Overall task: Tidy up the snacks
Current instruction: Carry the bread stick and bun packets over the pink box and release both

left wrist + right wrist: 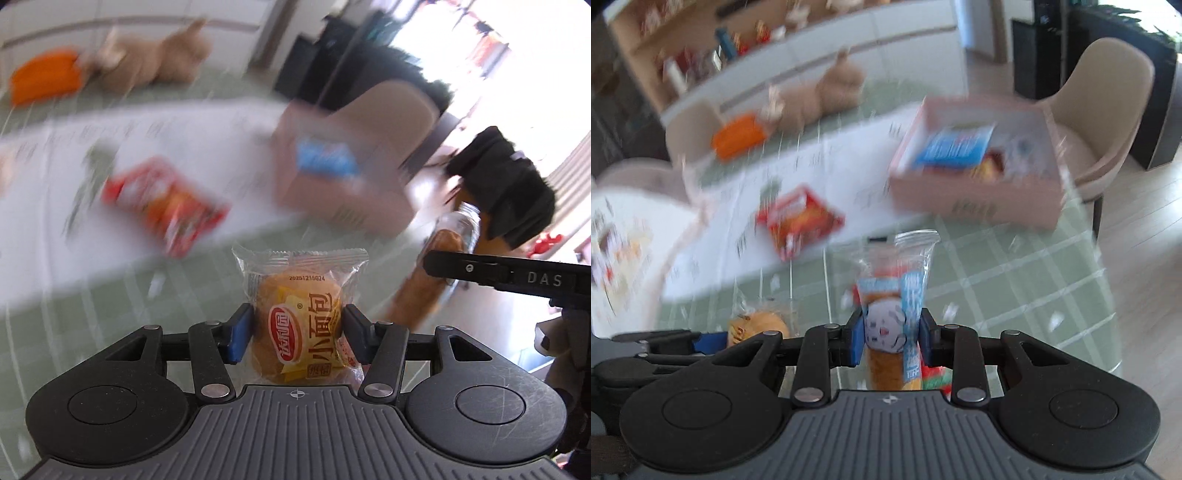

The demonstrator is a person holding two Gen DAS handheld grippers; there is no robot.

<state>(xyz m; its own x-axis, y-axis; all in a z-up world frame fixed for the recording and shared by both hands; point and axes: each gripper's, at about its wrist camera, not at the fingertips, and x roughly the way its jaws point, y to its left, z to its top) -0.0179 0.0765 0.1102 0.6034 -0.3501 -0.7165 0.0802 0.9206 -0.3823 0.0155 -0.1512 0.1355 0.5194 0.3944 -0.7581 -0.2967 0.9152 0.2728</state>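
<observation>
My left gripper (297, 332) is shut on a small round bread in a clear wrapper with yellow and red print (299, 291), held upright above the green checked tablecloth. My right gripper (892, 336) is shut on a long bread stick in a clear wrapper with a blue label (905, 273), also held upright off the table. The round bread (757, 325) shows at the right wrist view's lower left. A pink open box (979, 199) stands ahead on the table with a blue packet (956, 147) inside. A red snack bag (801, 221) lies on the white mat, left of the box.
A tan plush toy (820, 96) and an orange object (738, 134) lie at the table's far side. A beige chair (1108, 110) stands behind the box, past the table's right edge. Shelves line the back wall. Both views are blurred by motion.
</observation>
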